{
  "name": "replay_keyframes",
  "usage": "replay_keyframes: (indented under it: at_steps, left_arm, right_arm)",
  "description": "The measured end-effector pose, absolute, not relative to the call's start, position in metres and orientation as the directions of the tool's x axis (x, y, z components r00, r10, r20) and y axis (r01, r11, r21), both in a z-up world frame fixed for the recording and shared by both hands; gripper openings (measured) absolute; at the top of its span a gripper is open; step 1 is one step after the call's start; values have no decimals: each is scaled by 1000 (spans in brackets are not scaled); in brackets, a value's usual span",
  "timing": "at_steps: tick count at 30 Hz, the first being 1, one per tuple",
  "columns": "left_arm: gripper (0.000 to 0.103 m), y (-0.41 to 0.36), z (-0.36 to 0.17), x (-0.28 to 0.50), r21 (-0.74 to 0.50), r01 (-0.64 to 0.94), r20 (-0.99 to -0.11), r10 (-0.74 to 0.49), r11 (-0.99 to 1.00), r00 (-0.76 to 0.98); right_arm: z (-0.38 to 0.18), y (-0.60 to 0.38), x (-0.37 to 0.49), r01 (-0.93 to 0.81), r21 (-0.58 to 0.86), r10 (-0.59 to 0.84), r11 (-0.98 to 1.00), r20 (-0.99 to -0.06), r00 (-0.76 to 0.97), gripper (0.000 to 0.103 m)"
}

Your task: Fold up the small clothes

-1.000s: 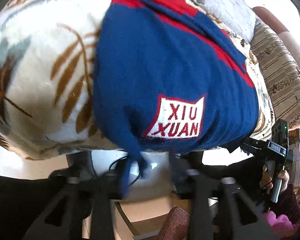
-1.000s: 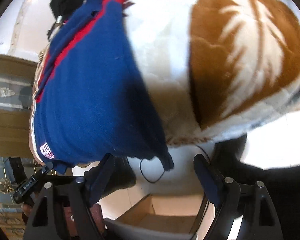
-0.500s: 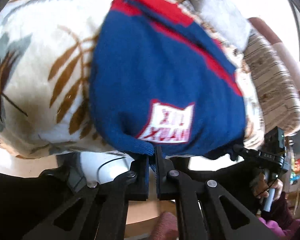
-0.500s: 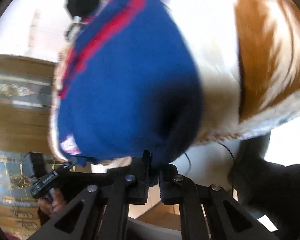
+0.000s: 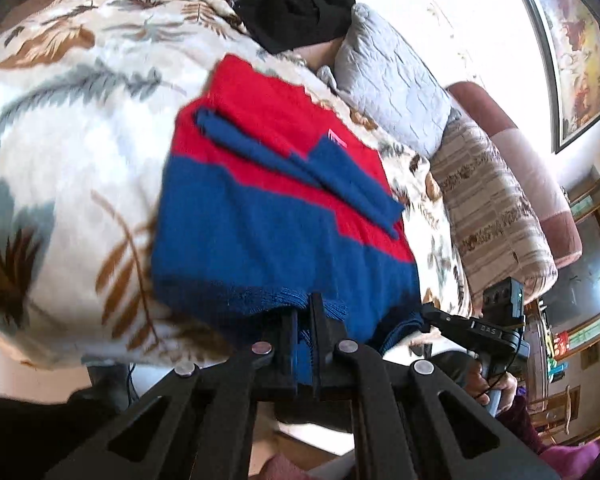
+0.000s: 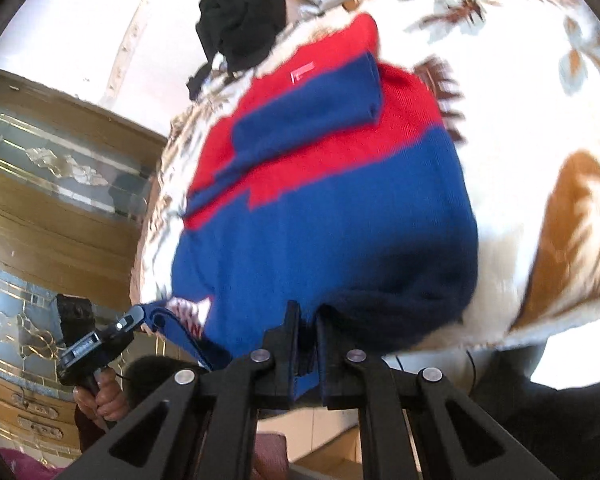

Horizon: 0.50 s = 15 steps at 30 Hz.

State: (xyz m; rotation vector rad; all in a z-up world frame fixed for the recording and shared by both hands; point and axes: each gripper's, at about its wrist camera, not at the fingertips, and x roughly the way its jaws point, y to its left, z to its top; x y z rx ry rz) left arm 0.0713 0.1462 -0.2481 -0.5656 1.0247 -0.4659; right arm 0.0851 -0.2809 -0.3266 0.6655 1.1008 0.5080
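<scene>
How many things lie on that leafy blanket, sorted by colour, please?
Red and blue: 1, the sweater, its near hem pinched in both sets of jaws.
Black: 1, a heap of clothing.
Grey: 1, a quilted cushion.
Total: 3

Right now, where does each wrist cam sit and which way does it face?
Left wrist: on the left gripper, angled down over the sweater; the right hand shows at right.
Right wrist: on the right gripper, same sweater; the left hand shows at left.
Shared: sweater hem pinched in shut jaws, leaf-print blanket, black clothing pile.
</scene>
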Motion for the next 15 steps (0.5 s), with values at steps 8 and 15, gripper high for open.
replay_keyframes:
  at_steps: [8,15]
  left_arm:
    - [5,156,-238,124,-644,68,-641,-586,762,495]
    - [4,155,-226,164,-644,61,-629,-574,763,525]
  right_arm:
    - [-294,-300,130,-62,701,637,711,-603,480,9]
    - [-281,-304,176,-63,659,613,749,-654,444,13]
